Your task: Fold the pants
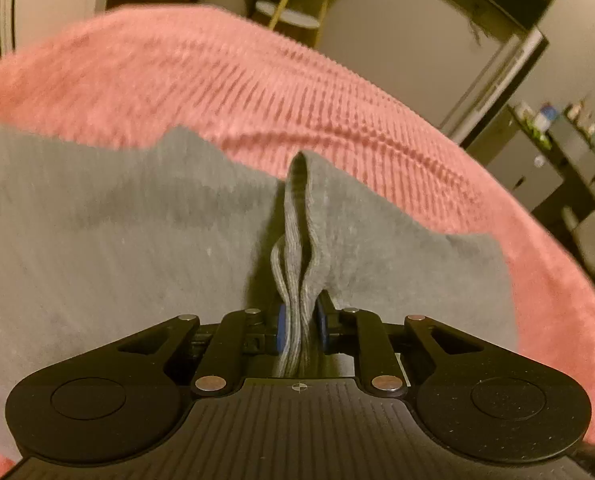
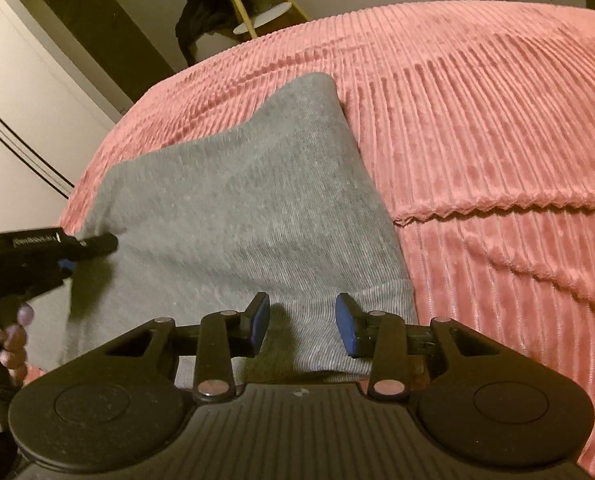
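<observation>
Grey knit pants lie folded on a pink ribbed blanket. In the left wrist view my left gripper is shut on a bunched ribbed edge of the pants, which rises in a ridge from between the blue pads. The rest of the grey cloth spreads to both sides. My right gripper is open, its blue pads apart, hovering just over the ribbed hem at the pants' near right corner. The left gripper also shows at the pants' left edge in the right wrist view.
The pink blanket covers the whole bed, with a scalloped seam to the right of the pants. A small round side table with yellow legs and dark clothing stand beyond the bed. A black shelf unit stands at the right.
</observation>
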A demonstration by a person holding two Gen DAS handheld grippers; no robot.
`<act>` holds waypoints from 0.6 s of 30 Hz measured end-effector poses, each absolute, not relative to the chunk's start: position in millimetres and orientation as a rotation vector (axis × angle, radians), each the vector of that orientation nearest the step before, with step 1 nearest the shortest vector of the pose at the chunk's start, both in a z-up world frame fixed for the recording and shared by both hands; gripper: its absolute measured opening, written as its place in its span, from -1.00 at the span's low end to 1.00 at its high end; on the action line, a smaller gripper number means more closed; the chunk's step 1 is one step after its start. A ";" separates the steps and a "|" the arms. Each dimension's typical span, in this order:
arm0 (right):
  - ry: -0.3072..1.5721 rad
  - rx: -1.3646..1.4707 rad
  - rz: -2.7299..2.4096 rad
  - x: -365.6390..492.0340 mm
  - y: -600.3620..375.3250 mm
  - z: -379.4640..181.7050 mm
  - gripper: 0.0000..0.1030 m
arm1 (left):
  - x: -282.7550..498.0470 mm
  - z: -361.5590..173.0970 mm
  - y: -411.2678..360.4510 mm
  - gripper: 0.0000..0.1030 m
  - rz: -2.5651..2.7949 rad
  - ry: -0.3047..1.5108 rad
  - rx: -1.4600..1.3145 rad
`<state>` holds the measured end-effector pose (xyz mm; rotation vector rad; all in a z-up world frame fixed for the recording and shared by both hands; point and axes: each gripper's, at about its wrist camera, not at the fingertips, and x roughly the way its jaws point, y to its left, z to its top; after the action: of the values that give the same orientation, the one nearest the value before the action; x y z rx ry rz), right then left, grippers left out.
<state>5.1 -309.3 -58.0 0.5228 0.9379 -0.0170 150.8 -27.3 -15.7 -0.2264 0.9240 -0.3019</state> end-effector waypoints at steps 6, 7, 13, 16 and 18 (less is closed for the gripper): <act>0.967 0.473 -0.016 10.7 -303.6 -56.7 -0.27 | 139.1 -41.6 -47.6 -0.31 -0.238 0.898 -0.010; 0.967 0.473 -0.015 10.4 -303.5 -56.5 -0.27 | 134.3 -39.3 -49.9 -0.13 -0.229 0.892 0.028; 0.977 0.447 -0.022 14.0 -300.6 -55.9 -0.27 | 109.5 -33.5 -34.7 0.02 -0.237 0.914 0.009; 0.984 0.413 -0.023 16.2 -296.0 -54.8 -0.23 | 100.3 -37.6 -25.4 0.07 -0.246 0.927 -0.047; 0.984 0.403 -0.022 16.0 -294.4 -54.0 -0.20 | 99.3 -41.2 -21.9 0.07 -0.251 0.929 -0.069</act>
<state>16.0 -294.4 -54.0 0.4026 0.9836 -0.0222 99.3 -21.9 -41.2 -0.0692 0.9295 -0.2512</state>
